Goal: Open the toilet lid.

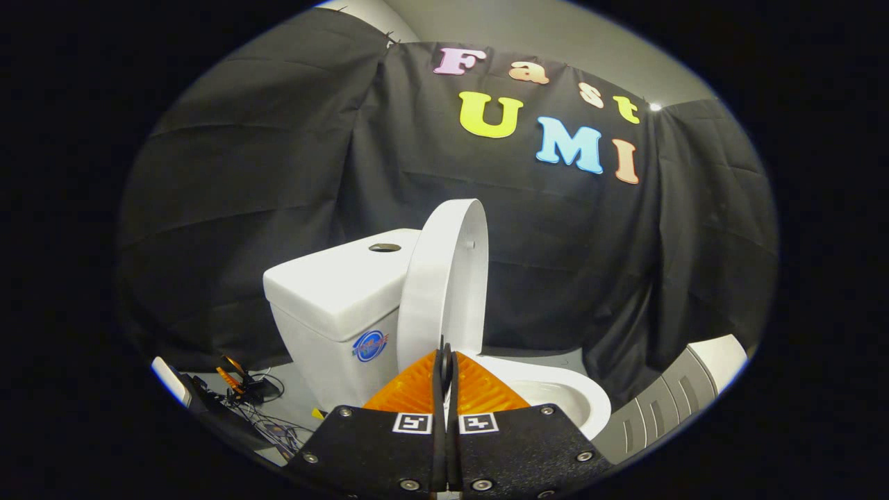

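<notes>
From my seat at the controls, reading left to right: down at eight o'clock a tangle of cables lies on the floor beside the base of the toilet. At ten o'clock from my gripper stands the cistern, glossy white ceramic with a flush button set in its top.

Straight ahead at twelve o'clock is the toilet lid. It stands raised, close to upright, near the front of the cistern, though I cannot tell whether it touches. I judge the lift essentially done.

My jaws are pressed together with nothing between them, their tips just in front of the lid's lower part; whether they touch it I cannot tell.

The lid looks like a thin, rigid moulded plastic shell, light for its size, smooth and slippery. It pivots on a hinge at the back, so I would take it at the free rim farthest from the hinge, or hook under that edge and push. A pinch on the flat face would likely slide off. I would ease it back gently; a lid let go could fall shut.

At three o'clock the open bowl rim curves away, and past it sits a grey ribbed object I cannot identify.
</notes>
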The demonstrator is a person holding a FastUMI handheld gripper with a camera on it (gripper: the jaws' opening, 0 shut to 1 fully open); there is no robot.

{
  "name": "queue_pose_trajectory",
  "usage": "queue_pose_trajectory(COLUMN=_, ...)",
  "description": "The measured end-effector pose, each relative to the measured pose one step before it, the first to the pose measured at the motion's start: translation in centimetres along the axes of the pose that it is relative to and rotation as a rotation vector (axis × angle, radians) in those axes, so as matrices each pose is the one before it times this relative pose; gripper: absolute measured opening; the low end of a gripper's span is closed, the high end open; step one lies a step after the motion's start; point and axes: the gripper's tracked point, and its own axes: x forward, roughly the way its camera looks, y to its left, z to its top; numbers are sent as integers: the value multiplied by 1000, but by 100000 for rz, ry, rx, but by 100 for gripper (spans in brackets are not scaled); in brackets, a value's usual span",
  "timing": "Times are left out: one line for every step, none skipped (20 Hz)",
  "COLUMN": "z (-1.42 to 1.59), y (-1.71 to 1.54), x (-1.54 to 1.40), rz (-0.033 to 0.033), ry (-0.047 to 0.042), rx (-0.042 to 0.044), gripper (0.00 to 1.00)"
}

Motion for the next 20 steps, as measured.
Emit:
queue_pose_trajectory(z=157, y=477, x=71, rz=690, ry=-269, rx=-1690, gripper=0)
queue_pose_trajectory(z=99, y=162, x=157, rz=-135, ry=-652, rx=-1740, gripper=0)
queue_pose_trajectory(z=99, y=95, x=-41, rz=-328, ry=-377, rx=-990, gripper=0)
queue_pose_trajectory(z=-200, y=444, x=-37, rz=166, ry=-517, rx=-346, gripper=0)
queue_pose_trajectory(z=-16, y=408, x=109, rz=686, ry=-466, rx=443, gripper=0)
queue_pose_trajectory(z=-71, y=283, x=146, rz=797, ry=-131, rx=518, gripper=0)
queue_pose_trajectory(z=31, y=190, x=90, rz=351, ry=-15, rx=176, gripper=0)
queue_pose_trajectory(z=212, y=-56, x=-82, rz=-103, ry=93, rx=-250, gripper=0)
queue_pose_trajectory(z=-82, y=-73, x=177, rz=-158, ry=161, rx=-1, gripper=0)
queue_pose_trajectory(z=-33, y=-34, x=-11, rz=180, ry=-100, rx=826, gripper=0)
queue_pose_trajectory(z=-92, y=-49, x=-102, rz=153, ry=-117, rx=1331, gripper=0)
queue_pose_trajectory(z=-44, y=-28, x=23, rz=208, ry=104, rx=1229, gripper=0)
queue_pose_trajectory(z=109, y=-54, x=95, rz=145, ry=-130, rx=464, gripper=0)
queue_pose_trajectory(z=-15, y=8, x=43, rz=106, ry=297, rx=234, gripper=0)
queue_pose_trajectory(z=-138, y=133, x=-97, rz=358, ry=308, rx=-467, gripper=0)
queue_pose_trajectory(z=77, y=-36, x=42, rz=338, ry=208, rx=-73, gripper=1)
queue_pose_trajectory(z=-41, y=-38, x=43, rz=231, ry=78, rx=528, gripper=2)
queue_pose_trajectory(z=10, y=68, x=-1, rz=158, ry=-69, rx=417, gripper=3)
queue_pose_trajectory(z=49, y=10, x=-58, rz=486, ry=-44, rx=434, gripper=3)
queue_pose_trajectory(z=-17, y=213, x=136, rz=315, ry=-98, rx=464, gripper=3)
